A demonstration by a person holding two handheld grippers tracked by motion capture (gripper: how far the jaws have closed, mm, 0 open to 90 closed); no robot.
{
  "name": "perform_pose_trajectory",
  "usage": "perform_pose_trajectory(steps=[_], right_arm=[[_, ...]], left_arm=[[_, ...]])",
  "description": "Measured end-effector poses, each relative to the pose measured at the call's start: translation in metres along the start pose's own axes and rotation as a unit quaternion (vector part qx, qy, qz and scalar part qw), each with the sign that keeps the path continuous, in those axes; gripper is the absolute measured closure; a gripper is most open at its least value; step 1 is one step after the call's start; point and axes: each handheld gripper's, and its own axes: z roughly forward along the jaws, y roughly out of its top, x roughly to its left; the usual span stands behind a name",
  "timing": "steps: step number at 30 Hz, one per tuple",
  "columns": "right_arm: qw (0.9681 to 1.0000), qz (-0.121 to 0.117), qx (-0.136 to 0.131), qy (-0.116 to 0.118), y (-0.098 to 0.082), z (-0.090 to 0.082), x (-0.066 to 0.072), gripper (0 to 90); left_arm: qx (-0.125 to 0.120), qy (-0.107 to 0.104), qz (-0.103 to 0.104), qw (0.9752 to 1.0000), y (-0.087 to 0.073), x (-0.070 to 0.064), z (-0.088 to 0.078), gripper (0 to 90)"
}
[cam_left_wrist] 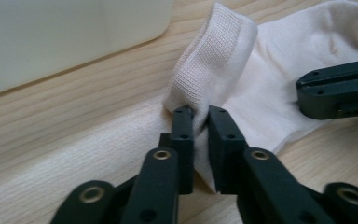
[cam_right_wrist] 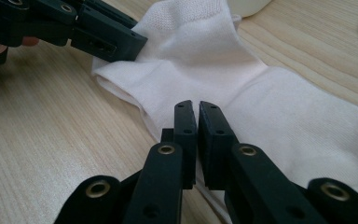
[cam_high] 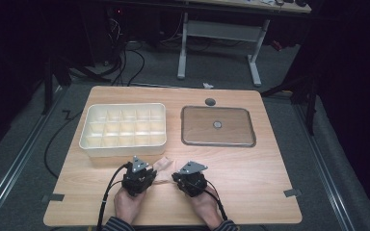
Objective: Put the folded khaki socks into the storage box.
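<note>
A white sock [cam_high: 163, 166] lies on the wooden table between my two grippers. In the left gripper view its ribbed cuff [cam_left_wrist: 214, 51] stands up in a fold, and my left gripper [cam_left_wrist: 200, 113] is shut on the fabric just below that fold. My right gripper [cam_right_wrist: 197, 106] is shut on the near edge of the sock [cam_right_wrist: 205, 60], whose flat part spreads out beyond the jaws. From above, the left gripper [cam_high: 144, 172] and right gripper [cam_high: 180, 176] sit side by side, each held in a hand. Each gripper's view shows the other's black jaws close by.
A white tray [cam_high: 123, 144] divided into several compartments stands behind the left gripper. A shallow metal tray [cam_high: 218, 143] with a round knob sits at the back right. The table's front edge [cam_high: 173, 223] runs just under the person's wrists.
</note>
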Motion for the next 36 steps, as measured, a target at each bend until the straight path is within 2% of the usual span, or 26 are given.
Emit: perform_pose_trajectory(steps=[7, 13, 20, 30, 36], right_arm=[[1.0, 0.003, 0.0, 0.0, 0.0, 0.0, 0.0, 86.0], [1.0, 0.0, 0.004, 0.0, 0.001, 0.0, 0.0, 86.0], [1.0, 0.0, 0.009, 0.001, 0.002, 0.0, 0.0, 86.1], [0.9999, 0.0, 0.015, 0.007, 0.007, 0.004, 0.001, 86.1], [0.9999, -0.002, 0.012, 0.012, 0.009, 0.007, 0.001, 86.1]], left_arm=[[-0.001, -0.021, -0.009, 0.9997, 0.001, 0.005, -0.002, 84.5], [-0.017, -0.039, -0.015, 0.999, 0.003, 0.006, -0.01, 84.8], [-0.034, -0.056, 0.001, 0.9978, 0.015, -0.001, -0.02, 84.8], [-0.054, -0.083, 0.002, 0.9951, 0.023, -0.006, -0.029, 85.2], [-0.058, -0.091, 0.007, 0.9941, 0.026, -0.009, -0.031, 85.4]])
